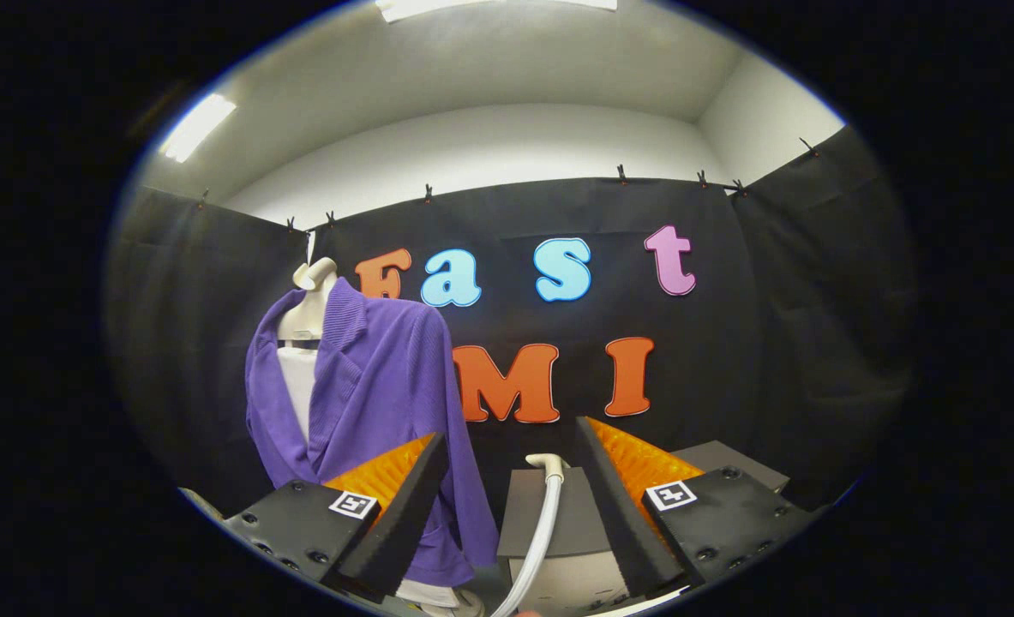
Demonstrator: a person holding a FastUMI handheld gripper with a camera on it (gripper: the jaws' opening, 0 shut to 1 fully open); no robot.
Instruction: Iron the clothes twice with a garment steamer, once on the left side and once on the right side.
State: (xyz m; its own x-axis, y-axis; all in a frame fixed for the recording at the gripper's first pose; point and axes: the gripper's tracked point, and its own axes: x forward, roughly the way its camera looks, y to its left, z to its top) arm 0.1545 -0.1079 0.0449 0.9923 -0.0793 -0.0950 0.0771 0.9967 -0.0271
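Observation:
A purple knit cardigan (378, 386) hangs open on a cream mannequin bust (309, 313), over a white top (299, 386). It stands beyond my left finger and partly behind it. My gripper (509, 428) is open, its fingers wide apart and pressing on nothing. A white hose (539, 523) of the garment steamer rises through the gap between them, nearer the right finger, and ends in a curved tip (548, 464). I cannot tell whether the hose touches a finger. The steamer's head is hidden.
A grey box (558, 514) with a pale lower body (571, 587) stands just beyond the fingers, behind the hose. A second grey block (734, 463) sits behind the right finger. Black cloth walls close the booth at the back and sides.

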